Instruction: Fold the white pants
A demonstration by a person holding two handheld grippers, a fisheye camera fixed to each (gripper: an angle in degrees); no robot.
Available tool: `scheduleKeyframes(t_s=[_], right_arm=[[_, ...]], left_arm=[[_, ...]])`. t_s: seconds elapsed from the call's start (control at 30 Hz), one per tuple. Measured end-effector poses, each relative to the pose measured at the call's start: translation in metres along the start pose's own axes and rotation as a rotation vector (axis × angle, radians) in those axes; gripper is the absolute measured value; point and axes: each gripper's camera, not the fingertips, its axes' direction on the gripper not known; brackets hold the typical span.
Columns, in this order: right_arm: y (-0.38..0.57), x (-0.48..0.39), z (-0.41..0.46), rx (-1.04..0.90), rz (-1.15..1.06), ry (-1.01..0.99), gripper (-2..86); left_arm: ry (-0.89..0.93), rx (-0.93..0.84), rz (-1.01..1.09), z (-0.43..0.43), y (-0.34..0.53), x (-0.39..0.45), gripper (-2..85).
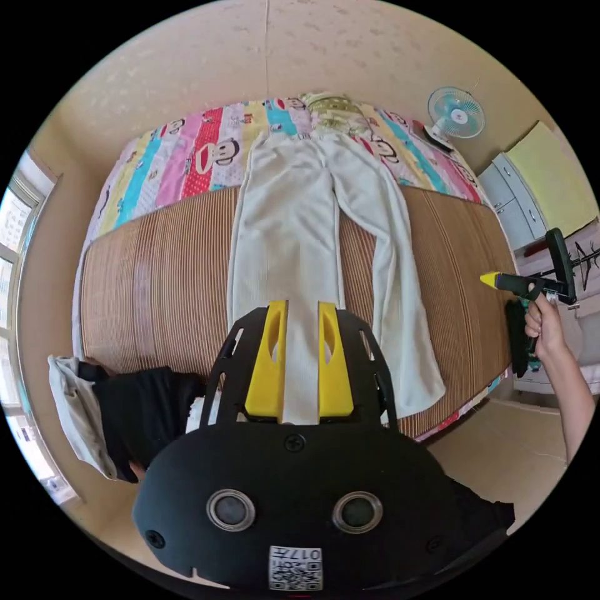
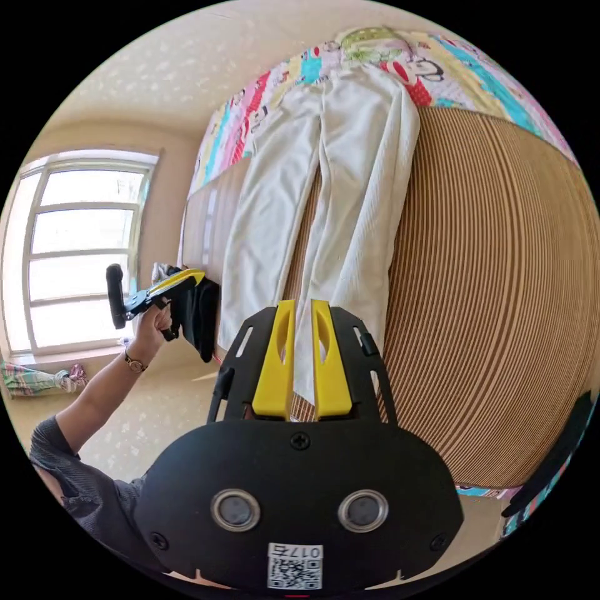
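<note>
Beige-walled bedroom, with a bed covered by a brown ribbed bamboo mat (image 1: 156, 275) as the work surface. Nearest the foot of that mat, the left hand-held gripper (image 1: 299, 350) hangs above the pants' leg ends with its yellow jaws parted and nothing between them. Same deal for the right hand-held gripper (image 2: 302, 350), jaws apart and empty, hovering by the hem of one leg. In the left gripper view the person's hand (image 1: 545, 322) holds the other gripper off the mat's side edge, clear of the bed. A black garment (image 1: 147, 406) and a pale folded cloth (image 1: 75, 406) hang off the mat's near corner. The white ribbed pants (image 1: 294, 237) lie flat along the middle of the mat, legs spread slightly, waistband at the far end on the colourful cartoon-print striped sheet (image 1: 187, 156) beyond the mat. Past the mat's far corner there's a small blue fan (image 1: 456, 115) by the wall, and a window (image 2: 81, 250) off to the side.
</note>
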Motion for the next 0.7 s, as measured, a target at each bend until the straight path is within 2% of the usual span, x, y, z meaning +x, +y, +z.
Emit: scheduleKeyframes(t_s=[0.03,0.2,0.3,0.33,0.4,0.5,0.63,0.7], right_arm=[[0.004,0.004,0.011,-0.030,-0.002,0.027,2.9],[0.046,0.030,0.085,-0.246,-0.074,0.430,3.2],[0.100,0.049,0.058,-0.068,-0.072,0.511,2.3],[0.111,0.054,0.051,-0.058,-0.056,0.529,2.1],[0.157,0.080,0.024,-0.042,0.048,0.594,1.5],[0.195,0.117,-0.012,-0.069,0.131,0.523,1.2],[0.198,0.152,-0.065,-0.161,0.292,0.447,1.1],[0.202,0.153,-0.105,-0.090,0.310,0.341,1.4]], left_arm=[[0.008,-0.059,-0.039,0.028,0.015,-0.013,8.0],[-0.006,-0.137,-0.115,0.084,0.046,-0.052,7.9],[0.001,-0.228,-0.166,0.120,0.064,-0.068,7.9],[-0.007,-0.119,-0.178,0.108,0.077,-0.069,7.7],[-0.036,-0.088,-0.213,0.102,0.089,-0.068,7.1],[-0.068,-0.131,-0.187,0.091,0.102,-0.056,5.5],[0.048,-0.230,-0.196,0.074,0.126,-0.064,5.0],[0.066,-0.283,-0.201,0.065,0.133,-0.077,4.7]])
